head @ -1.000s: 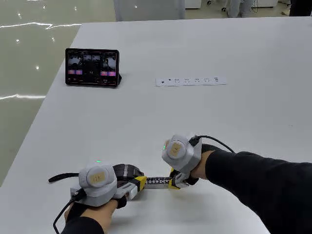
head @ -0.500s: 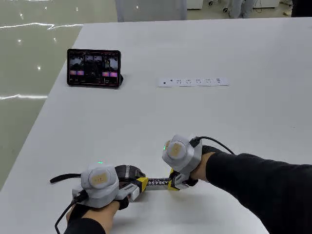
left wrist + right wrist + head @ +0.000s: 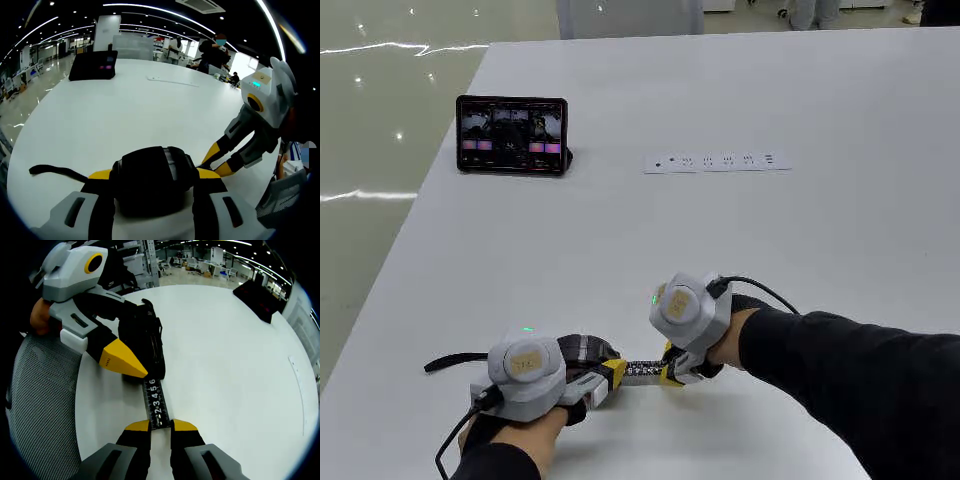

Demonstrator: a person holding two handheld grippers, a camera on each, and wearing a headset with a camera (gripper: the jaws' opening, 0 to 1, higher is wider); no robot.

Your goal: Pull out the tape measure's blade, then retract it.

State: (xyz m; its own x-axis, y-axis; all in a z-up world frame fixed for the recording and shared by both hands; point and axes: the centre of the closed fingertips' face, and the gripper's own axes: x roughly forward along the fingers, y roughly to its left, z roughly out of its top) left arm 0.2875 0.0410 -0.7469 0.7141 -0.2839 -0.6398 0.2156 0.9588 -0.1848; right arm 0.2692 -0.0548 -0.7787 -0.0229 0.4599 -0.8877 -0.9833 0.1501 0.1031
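**Head view.** L gripper (image 3: 605, 378) and R gripper (image 3: 670, 377) sit low over the white table (image 3: 740, 260), near its front edge, tips facing each other. Between them is the tape measure (image 3: 582, 350), black case, w/ a short run of blade (image 3: 642, 372) drawn out toward the R side.

**L gripper:** jaws clamped on the case from both sides, yellow tips flanking it (left gripper view).

**R gripper:** jaws pinched together on the blade's free end, w/ the blade passing flat between the two yellow tips (right gripper view). Printed digits are readable on the exposed stretch.

**Blade and case:** the blade runs straight and low over the table; whether it touches the surface cannot be told. The case sits on the table. Its black strap (image 3: 455, 360) trails off to the left, lying flat. The grippers are near each other but apart, joined by the blade.

**Far side of table:** tablet (image 3: 512, 134) propped upright, screen lit, toward the L edge. A white power strip (image 3: 717, 161) lies flat to its right, well apart from it. Both are well apart from the tape measure.

A dark sleeve (image 3: 840, 370) extends behind the R gripper.
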